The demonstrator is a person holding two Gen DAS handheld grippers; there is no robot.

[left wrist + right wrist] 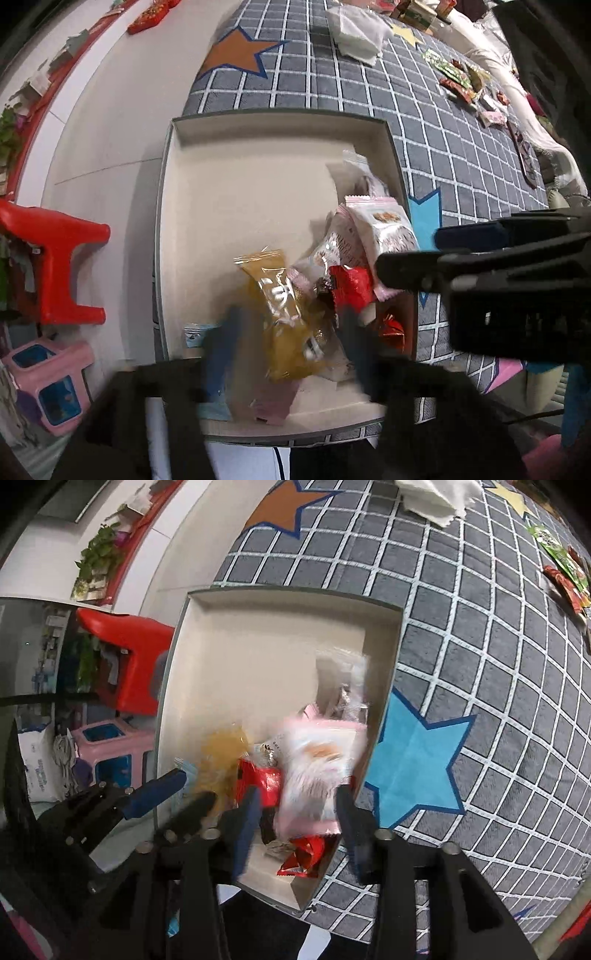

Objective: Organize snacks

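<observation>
Blurred between my left jaws (291, 354), which are standing apart and gripping nothing, a golden snack packet (284, 314) is lying in the shallow box (258, 122) on the checked mat (332, 81). My right jaws (295, 830) are spreading wide around a pink-and-white packet (317, 771), not yet pinching. Both wrappers are looking light, crinkly and slippery; I am judging the sealed end best.

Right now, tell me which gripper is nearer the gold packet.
Left. The left gripper straddles the gold packet in the box; the right gripper sits beside it, over the pink packet.
</observation>
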